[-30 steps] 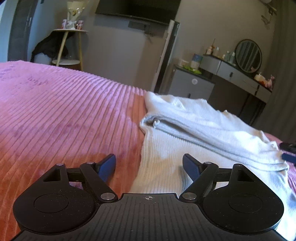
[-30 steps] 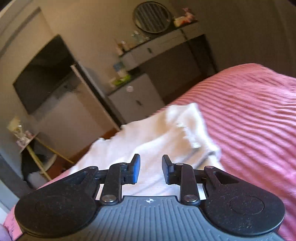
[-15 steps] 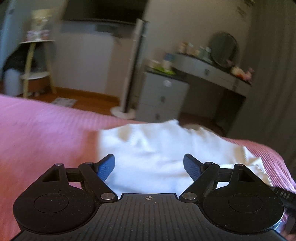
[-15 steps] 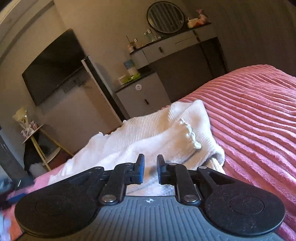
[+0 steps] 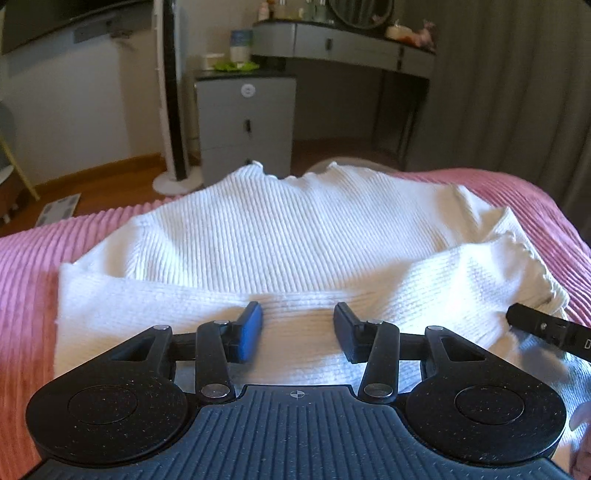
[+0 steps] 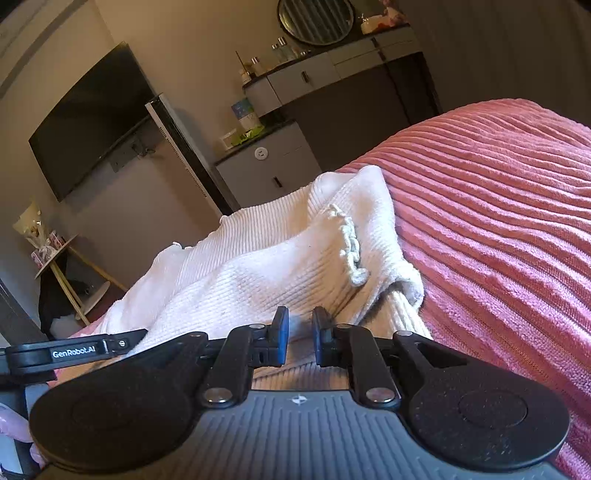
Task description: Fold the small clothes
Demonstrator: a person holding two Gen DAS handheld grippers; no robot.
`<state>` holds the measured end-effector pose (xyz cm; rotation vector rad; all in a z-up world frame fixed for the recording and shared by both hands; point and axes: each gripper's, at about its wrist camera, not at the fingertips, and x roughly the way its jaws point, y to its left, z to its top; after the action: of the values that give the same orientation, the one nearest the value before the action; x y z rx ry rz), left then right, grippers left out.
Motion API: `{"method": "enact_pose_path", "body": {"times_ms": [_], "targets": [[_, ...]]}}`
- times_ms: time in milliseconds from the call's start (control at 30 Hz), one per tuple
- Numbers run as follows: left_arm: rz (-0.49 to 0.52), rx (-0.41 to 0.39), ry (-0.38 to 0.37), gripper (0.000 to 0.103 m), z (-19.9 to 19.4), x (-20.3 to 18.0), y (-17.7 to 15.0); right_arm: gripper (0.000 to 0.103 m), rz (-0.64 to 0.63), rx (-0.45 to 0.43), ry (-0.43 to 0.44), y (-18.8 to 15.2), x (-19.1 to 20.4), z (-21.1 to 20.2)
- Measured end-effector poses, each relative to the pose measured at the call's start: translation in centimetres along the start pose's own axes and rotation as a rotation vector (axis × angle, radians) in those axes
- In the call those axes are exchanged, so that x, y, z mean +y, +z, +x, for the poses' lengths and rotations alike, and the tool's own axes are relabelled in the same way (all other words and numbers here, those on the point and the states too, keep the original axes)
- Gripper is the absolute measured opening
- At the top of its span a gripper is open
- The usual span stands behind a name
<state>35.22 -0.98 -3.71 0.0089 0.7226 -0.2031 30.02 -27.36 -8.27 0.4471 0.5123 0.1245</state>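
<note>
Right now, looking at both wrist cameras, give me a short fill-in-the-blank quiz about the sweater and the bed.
1. The white ribbed sweater lies on a ribbed bedspread whose colour is ____.
2. The round mirror stands on the ____.
3. Of the two grippers, the left gripper and the right gripper, the one with the narrower gap is the ____.

Missing words: pink; dressing table; right

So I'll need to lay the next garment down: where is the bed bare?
Bare pink bedspread lies right of the white knit top, and a strip on its left. The near middle is crowded with folded knit and both grippers.
</note>
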Motion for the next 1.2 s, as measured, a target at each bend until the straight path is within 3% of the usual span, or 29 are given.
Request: {"method": "enact_pose_path", "body": {"times_ms": [33, 133, 467, 600, 800, 933, 1200], "targets": [[-0.016, 0.004, -0.010, 0.037, -0.3, 0.0, 0.2, 0.013, -0.001, 0.000, -0.001, 0.0, 0.0, 0.0], [-0.028, 0.017, -0.038, 0.035, -0.2, -0.2, 0.3, 0.013, -0.011, 0.000, -0.010, -0.1, 0.3, 0.0], [0.077, -0.020, 0.173, 0.032, 2.6, -1.8, 0.8, 0.013, -0.015, 0.000, -0.006, -0.1, 0.4, -0.1], [0.049, -0.031, 0.209, 0.031, 1.6, -1.7, 1.2, 0.013, -0.017, -0.002, 0.000, 0.0, 0.4, -0.4], [0.071, -0.061, 0.073, 0.029, -1.4, -3.2, 0.4, 0.015, -0.031, -0.068, 0.027, 0.5, 0.9, -1.6], [0.056, -0.012, -0.025, 0.034, 0.1, -4.4, 0.5, 0.017, -0.026, -0.033, -0.003, 0.2, 0.6, -0.8], [0.002, 0.001, -0.006, 0.036, 1.5, -4.2, 0.4, 0.016, -0.051, -0.029, -0.022, -0.1, 0.7, -0.3]]}}
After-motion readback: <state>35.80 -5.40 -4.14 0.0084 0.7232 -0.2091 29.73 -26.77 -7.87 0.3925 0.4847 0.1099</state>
